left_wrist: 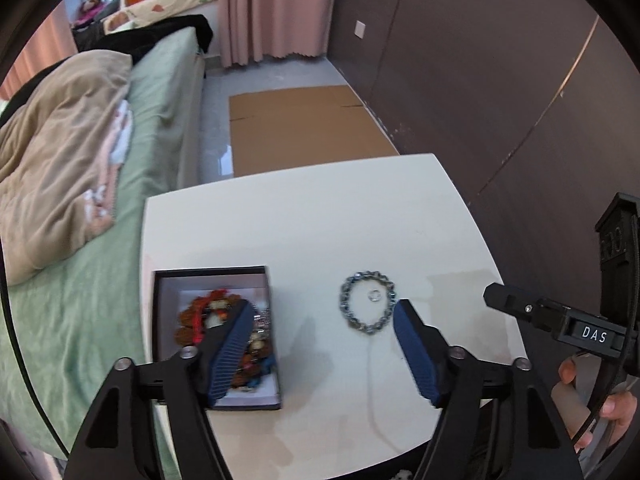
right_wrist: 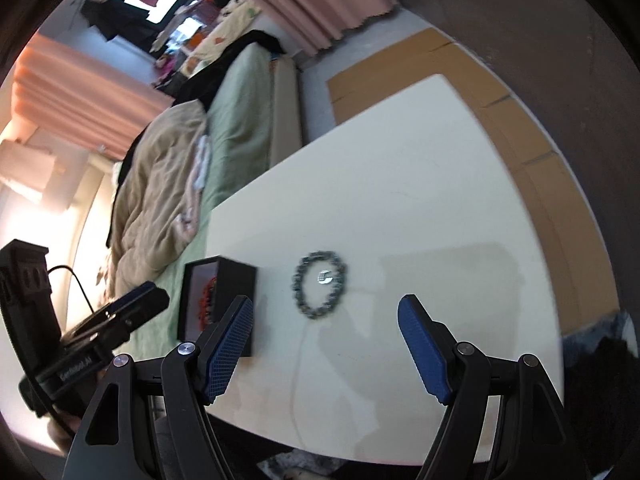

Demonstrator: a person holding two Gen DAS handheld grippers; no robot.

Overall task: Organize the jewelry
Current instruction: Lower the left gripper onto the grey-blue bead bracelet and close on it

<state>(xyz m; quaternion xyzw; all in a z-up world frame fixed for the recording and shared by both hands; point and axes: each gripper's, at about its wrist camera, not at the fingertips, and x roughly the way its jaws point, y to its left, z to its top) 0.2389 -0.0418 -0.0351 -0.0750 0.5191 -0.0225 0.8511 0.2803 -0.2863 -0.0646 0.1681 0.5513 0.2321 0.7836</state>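
Left wrist view: black box [left_wrist: 216,280] of beaded jewelry [left_wrist: 200,312] sat near the tabletop's [left_wrist: 320,216] left edge, silver bracelet [left_wrist: 368,304] ringing a small ring [left_wrist: 375,296] mid-table. Left gripper [left_wrist: 320,320] and right gripper [right_wrist: 326,312] both hung apart, empty.

So there's a table [left_wrist: 304,220] with a bed [left_wrist: 160,128] along its left side and a wall [left_wrist: 500,80] on its right. An open box [left_wrist: 160,320] sits near the table's left edge with a pile of jewelry [left_wrist: 200,312] in it. To the right of the box, well apart, lies a bracelet [left_wrist: 352,284], with a small ring [left_wrist: 375,296] inside its loop. Cardboard [left_wrist: 304,128] lies on the floor behind the table.
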